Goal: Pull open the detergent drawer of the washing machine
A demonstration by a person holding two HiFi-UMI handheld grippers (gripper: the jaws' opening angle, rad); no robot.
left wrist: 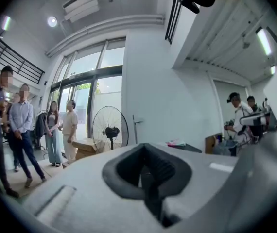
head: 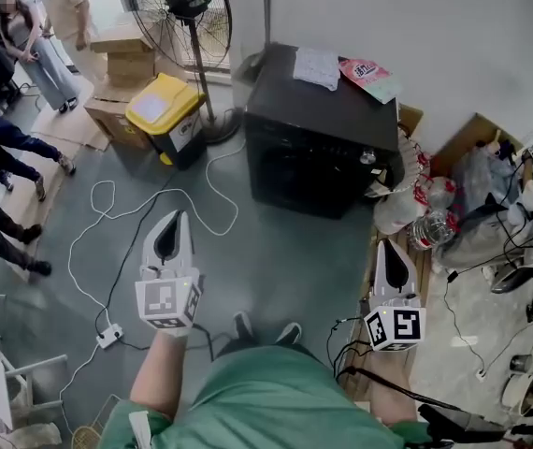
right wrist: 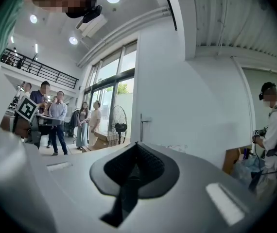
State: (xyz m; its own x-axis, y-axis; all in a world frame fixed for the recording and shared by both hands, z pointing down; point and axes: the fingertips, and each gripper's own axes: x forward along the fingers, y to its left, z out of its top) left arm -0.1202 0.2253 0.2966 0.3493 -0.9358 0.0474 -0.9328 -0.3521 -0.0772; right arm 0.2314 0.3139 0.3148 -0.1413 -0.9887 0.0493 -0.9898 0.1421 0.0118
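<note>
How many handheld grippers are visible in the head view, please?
2. The left gripper is at lower left, over the floor. The right gripper is at lower right, beside the plastic bottles. Both are shut and empty. None appears hidden.

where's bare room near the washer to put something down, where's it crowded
Bare floor lies in front of the washing machine, between its front and the shoes, bordered on the left by the white cable. The machine's top is bare at its left and front; a cloth and pink packet sit at the back. Crowded: bottles to its right.
</note>
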